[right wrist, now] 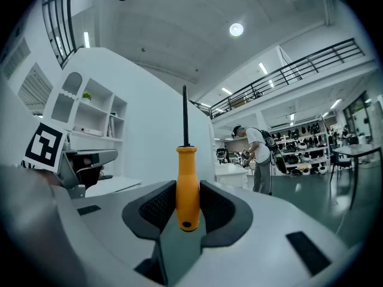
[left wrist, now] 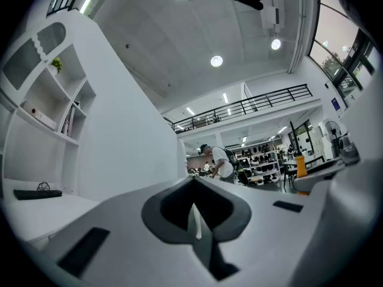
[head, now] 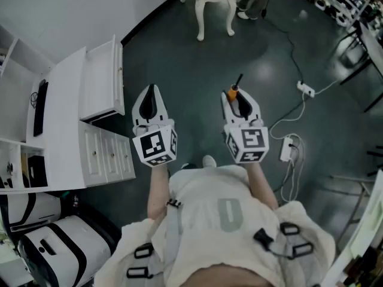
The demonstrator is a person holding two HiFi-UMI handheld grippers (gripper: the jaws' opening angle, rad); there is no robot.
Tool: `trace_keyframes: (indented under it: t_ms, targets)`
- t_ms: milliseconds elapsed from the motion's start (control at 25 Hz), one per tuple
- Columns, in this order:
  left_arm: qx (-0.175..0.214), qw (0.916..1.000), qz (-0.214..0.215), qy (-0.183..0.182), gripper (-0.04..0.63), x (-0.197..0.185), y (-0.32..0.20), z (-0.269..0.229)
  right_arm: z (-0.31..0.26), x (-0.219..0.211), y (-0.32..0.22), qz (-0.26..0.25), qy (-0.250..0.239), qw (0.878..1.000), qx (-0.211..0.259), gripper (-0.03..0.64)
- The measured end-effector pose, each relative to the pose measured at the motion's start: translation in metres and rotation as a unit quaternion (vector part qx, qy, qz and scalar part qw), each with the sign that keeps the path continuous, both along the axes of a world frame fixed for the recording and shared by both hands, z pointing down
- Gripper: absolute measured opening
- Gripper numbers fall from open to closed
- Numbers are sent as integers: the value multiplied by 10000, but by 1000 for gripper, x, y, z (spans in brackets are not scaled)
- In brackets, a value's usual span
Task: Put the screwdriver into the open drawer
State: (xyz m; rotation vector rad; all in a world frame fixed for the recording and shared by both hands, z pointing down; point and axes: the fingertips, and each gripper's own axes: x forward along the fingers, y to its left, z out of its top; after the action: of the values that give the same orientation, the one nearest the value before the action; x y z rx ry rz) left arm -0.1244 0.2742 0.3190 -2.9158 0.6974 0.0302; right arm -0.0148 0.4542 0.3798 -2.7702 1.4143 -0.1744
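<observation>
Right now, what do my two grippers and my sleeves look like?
Both the left gripper and right gripper are white shells tapering to a point, with dark grey textured pads. Each carries a white cube printed with black square markers. You wear a pale short-sleeved top with black-buckled straps.

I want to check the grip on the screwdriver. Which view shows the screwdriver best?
The right gripper view: the screwdriver sits between the right gripper's jaws, orange handle clamped, whole shaft visible. The head view shows only its small top end. The left gripper view shows only a small orange piece, likely its handle.
</observation>
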Motion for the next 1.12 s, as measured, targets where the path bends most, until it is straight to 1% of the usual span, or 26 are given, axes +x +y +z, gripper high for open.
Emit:
trace_keyframes:
  t_ms: [240,440,640,840,1120]
  targets:
    - [82,9999,3,-81,5,14,-5,5,0,13,-5,-92,31,9999,26,117]
    - [17,9999,-106,-51,5,17,-12,9,-4,18,-11,-290,-122,9986,426,117]
    - [-3,9998,-193,4,5,23,-22,6,-5,28,-19,-399,-138,9978,513,117]
    - [-46,9999,-157,-15,5,36,-29,11,-2,43,-26,-454,-114,9979,444,117]
    - [-208,9996,-127,-107,5,57,-36,25,15,62,-22,-359,-219,9989,191,117]
